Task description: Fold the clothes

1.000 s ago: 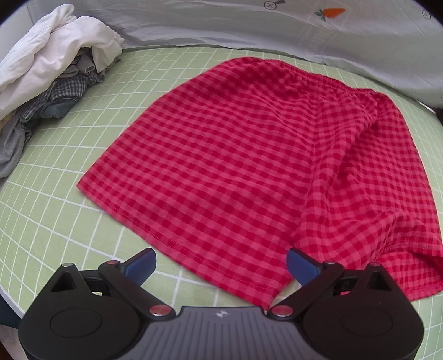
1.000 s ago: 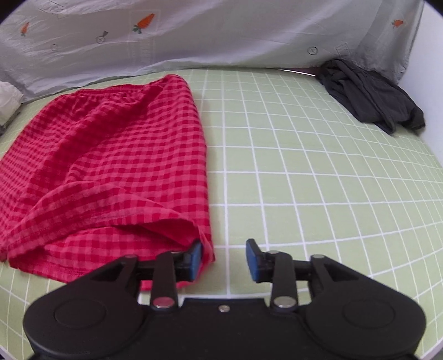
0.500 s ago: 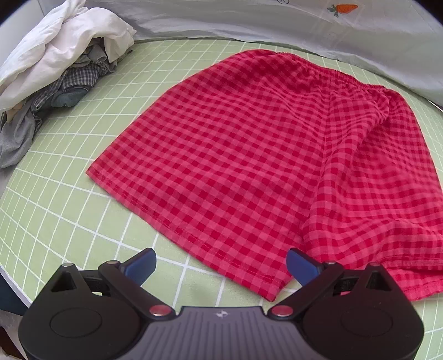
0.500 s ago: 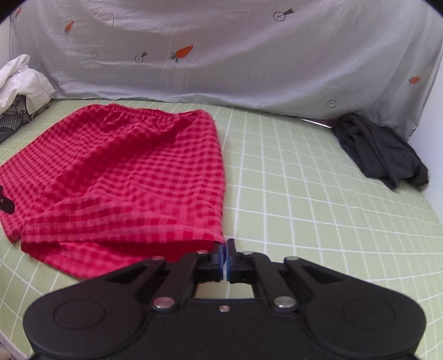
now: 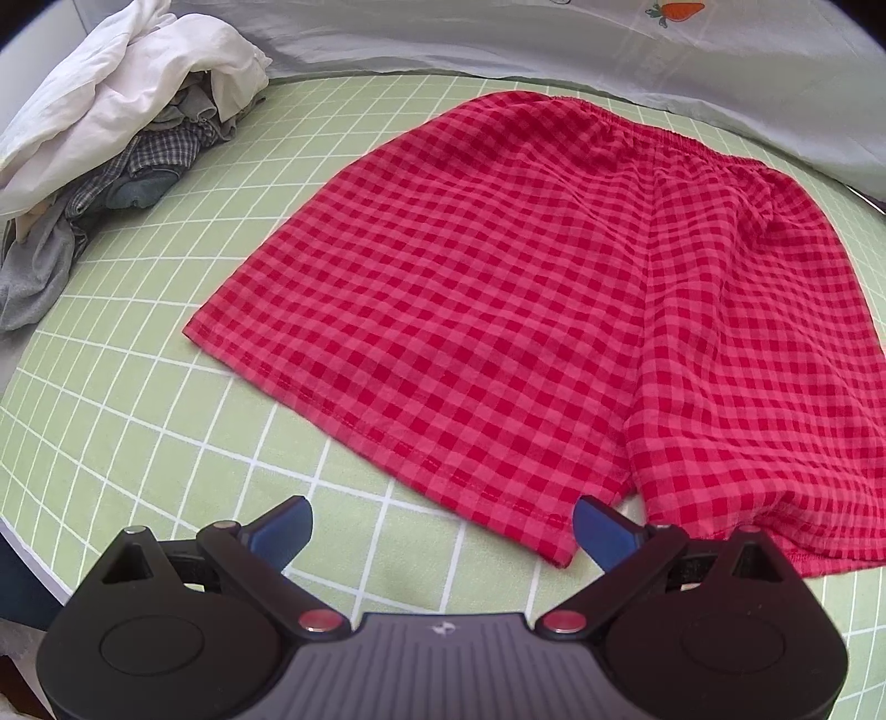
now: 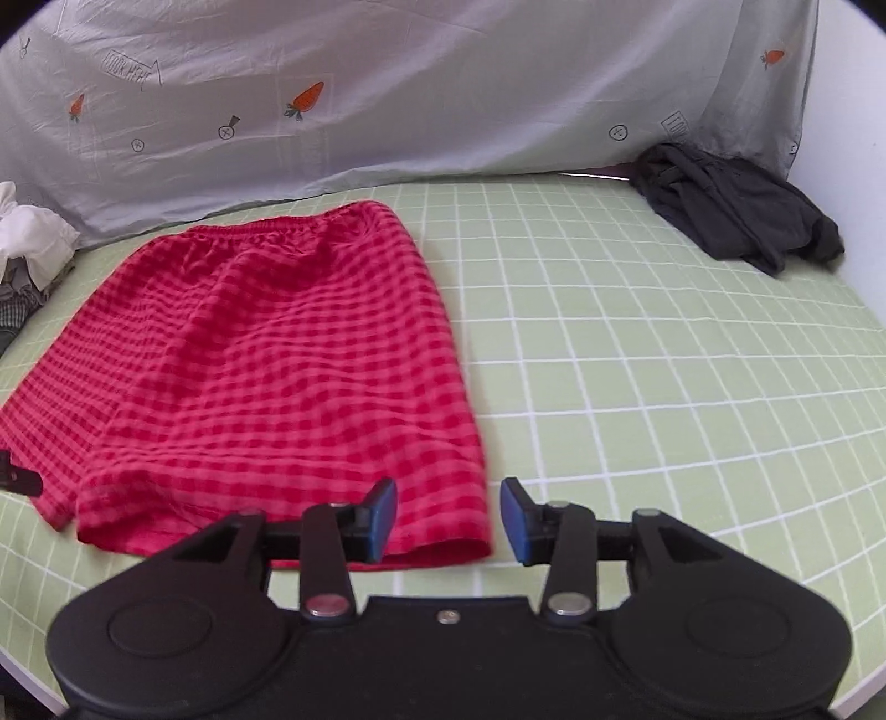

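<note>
Red gingham shorts [image 5: 531, 299] spread flat on the green grid mat [image 5: 138, 421], elastic waistband at the far edge near the grey sheet [image 5: 498, 39], leg hems toward the cameras.

Left gripper [image 5: 443, 523] open wide, blue pads well apart, holding nothing, poised just short of the nearer leg hem; right-hand pad close beside the hem corner, contact impossible to judge.

Right gripper [image 6: 448, 512] open too, empty, blue pads parted on either side of the shorts' right hem corner [image 6: 476, 543]; left pad in front of the cloth, right pad over bare mat. Slightly blurred fabric in this view.

Heap of laundry [image 5: 111, 127] at the mat's far left: white garment on top, small-check grey fabric and plain grey cloth beneath. Dark grey garment [image 6: 736, 221] bunched at the far right corner, well apart from the shorts.

On the grey sheet, orange carrot prints [image 6: 304, 99], small round button motifs, and a boxed label reading "LOOK HERE" [image 6: 130, 72], partly creased. A second boxed label at the right, too small to read.
</note>
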`<state>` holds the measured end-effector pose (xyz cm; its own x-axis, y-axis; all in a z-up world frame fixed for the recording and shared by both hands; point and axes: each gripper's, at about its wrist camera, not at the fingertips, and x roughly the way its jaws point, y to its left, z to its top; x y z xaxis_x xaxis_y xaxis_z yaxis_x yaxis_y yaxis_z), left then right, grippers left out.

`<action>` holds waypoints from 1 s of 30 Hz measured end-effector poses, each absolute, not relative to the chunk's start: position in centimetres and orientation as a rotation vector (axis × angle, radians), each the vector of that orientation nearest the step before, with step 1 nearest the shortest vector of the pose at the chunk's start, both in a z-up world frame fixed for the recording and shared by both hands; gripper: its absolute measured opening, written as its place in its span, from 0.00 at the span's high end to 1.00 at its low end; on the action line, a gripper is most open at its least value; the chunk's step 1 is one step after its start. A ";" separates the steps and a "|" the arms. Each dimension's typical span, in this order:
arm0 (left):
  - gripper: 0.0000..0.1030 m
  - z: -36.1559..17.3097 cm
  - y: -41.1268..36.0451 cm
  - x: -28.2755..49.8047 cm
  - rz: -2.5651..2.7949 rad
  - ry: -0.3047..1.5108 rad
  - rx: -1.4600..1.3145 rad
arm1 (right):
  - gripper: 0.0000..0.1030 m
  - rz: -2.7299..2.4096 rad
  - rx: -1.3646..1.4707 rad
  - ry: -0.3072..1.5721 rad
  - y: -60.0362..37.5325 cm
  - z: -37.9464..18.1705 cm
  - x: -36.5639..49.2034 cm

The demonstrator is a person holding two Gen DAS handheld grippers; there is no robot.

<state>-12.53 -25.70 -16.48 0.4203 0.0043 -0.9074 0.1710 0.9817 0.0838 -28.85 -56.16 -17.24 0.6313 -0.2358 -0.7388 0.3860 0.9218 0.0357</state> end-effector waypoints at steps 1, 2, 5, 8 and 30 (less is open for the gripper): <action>0.03 -16.4 -25.5 -12.6 -0.108 1.132 0.175 | 0.52 -0.351 0.191 0.818 -55.8 -17.3 -28.6; 0.03 -16.3 -25.2 -12.7 -0.111 1.129 0.180 | 0.52 -0.342 0.194 0.820 -55.5 -17.4 -28.4; 0.03 -15.8 -24.0 -12.7 -0.109 1.123 0.201 | 0.52 -0.290 0.208 0.820 -54.0 -17.5 -27.6; 0.03 -15.4 -22.3 -12.3 -0.104 1.118 0.203 | 0.55 -0.227 0.188 0.829 -51.6 -17.8 -26.3; 0.03 -14.2 -7.2 -2.9 -0.127 1.095 0.182 | 1.00 -0.405 0.322 0.870 -42.4 -19.7 -20.7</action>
